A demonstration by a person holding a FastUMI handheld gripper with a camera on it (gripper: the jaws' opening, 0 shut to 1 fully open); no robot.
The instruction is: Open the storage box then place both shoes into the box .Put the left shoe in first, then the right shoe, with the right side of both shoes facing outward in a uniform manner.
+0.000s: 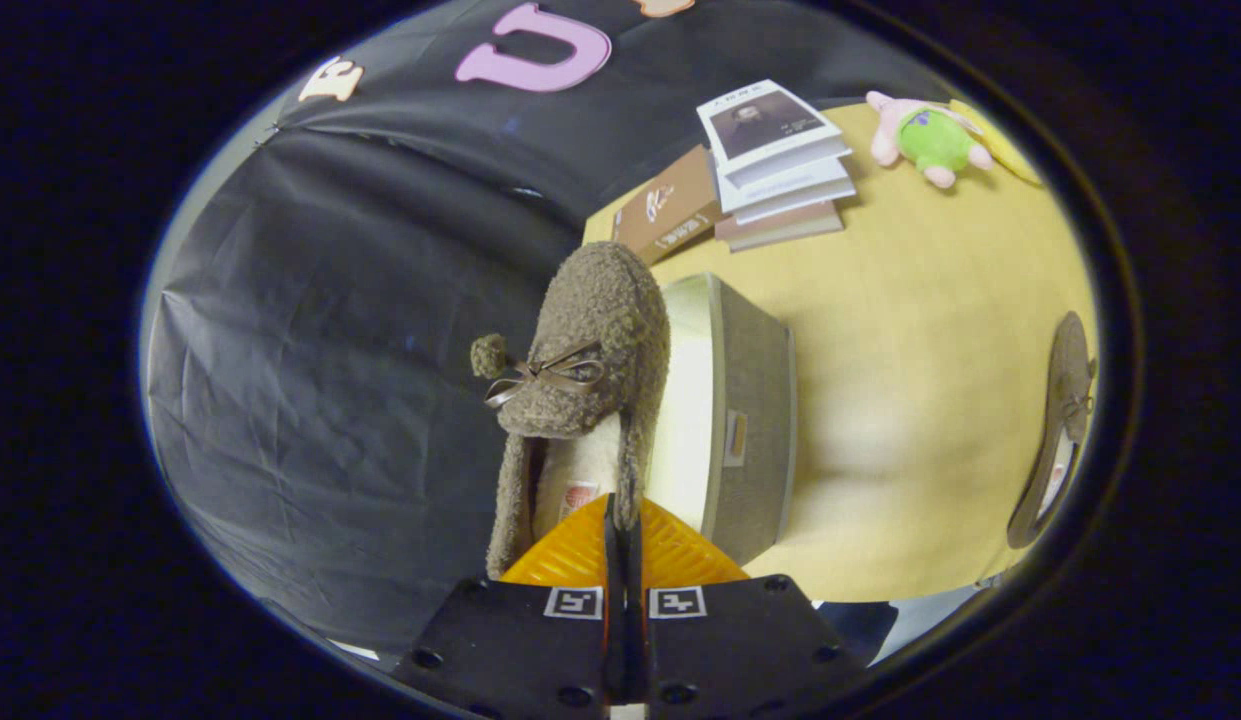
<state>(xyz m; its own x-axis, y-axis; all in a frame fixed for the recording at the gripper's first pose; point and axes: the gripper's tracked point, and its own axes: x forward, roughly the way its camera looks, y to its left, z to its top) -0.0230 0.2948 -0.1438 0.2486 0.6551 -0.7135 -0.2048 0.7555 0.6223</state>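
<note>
At the bottom middle of the picture the gripper [625, 560] has its two fingers pressed close together, and they are pinching the back edge of a fuzzy brown shoe [580, 370] between them. The shoe hangs in the middle of the frame with its toe pointing away and a little ribbon bow [545, 378] and a pom-pom [488, 354] on top (it looks soft, like a slipper). Just to the right of the shoe, and touching it in the picture, is the grey storage box [745, 420]; its open side faces the shoe, and the inside looks pale and bright. So my guess is that the box is already open and this is the step of putting a shoe in. I cannot tell if this is the left shoe or the right one. Far over at the right edge of the frame the other shoe [1060, 430] lies on the yellow table [930, 330], well apart from the box. Next, I think the held shoe needs to be moved into the box and turned so its right side faces out. Farther back, in the upper right, sit a stack of books [775, 165] and a pink and green plush toy [925, 135].
</note>
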